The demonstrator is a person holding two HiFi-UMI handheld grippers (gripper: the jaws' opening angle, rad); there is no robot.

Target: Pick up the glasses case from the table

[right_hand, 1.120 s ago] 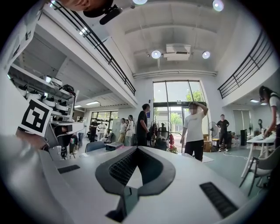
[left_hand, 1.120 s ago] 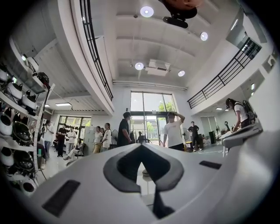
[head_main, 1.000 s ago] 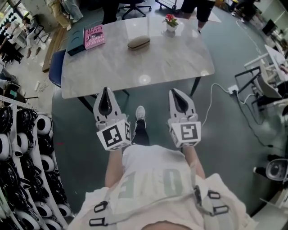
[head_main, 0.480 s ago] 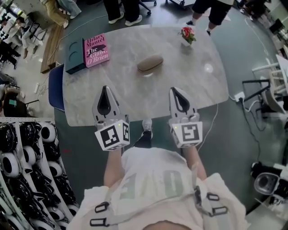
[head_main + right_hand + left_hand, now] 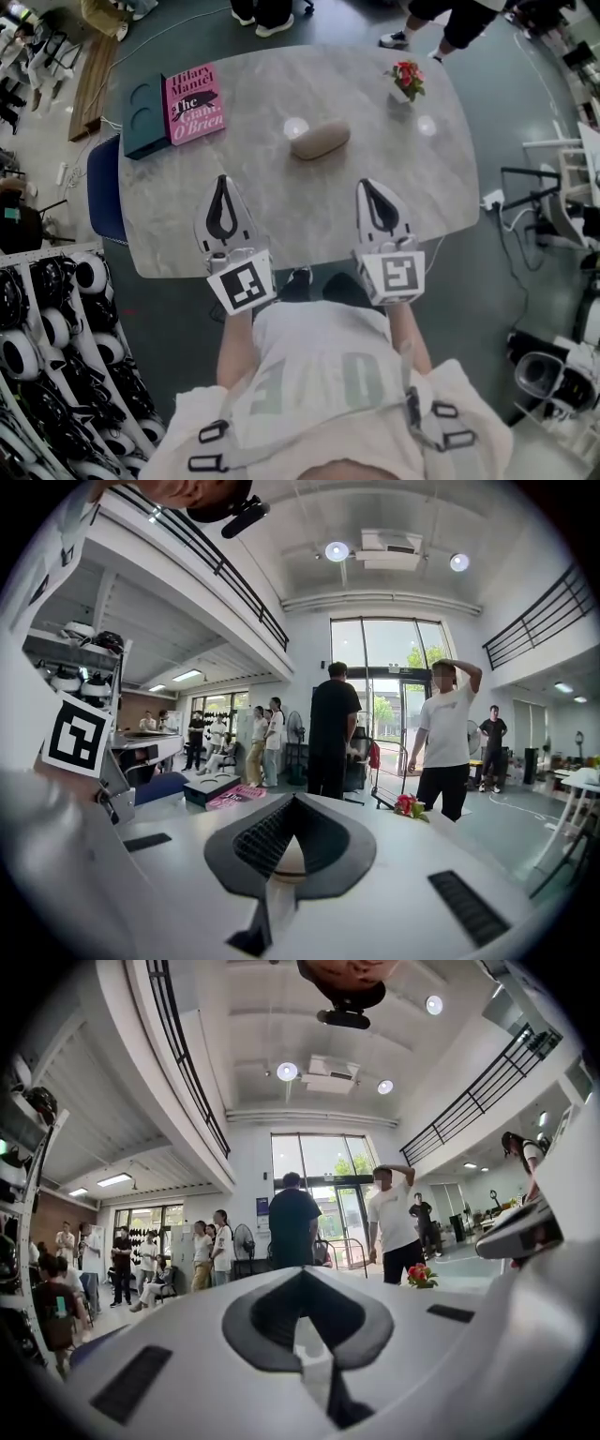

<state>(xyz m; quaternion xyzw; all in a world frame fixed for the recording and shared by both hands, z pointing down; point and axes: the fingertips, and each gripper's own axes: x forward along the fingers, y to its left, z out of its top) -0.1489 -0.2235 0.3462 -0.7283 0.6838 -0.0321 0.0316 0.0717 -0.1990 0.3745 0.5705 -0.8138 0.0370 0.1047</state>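
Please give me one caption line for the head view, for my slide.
Shut, empty left tongs and right tongs hover over the grey marble table, short of the beige oval glasses case.

Bare tabletop [image 5: 291, 206] lies open at frame centre, from the near edge up to the glasses case [image 5: 320, 140]. Obstacles: book [image 5: 194, 103] and dark box [image 5: 143, 117] at upper left; flower pot [image 5: 406, 81] at upper right.

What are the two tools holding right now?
Nothing. The left tool and the right tool are both shut and empty; the glasses case lies on the table ahead of them.
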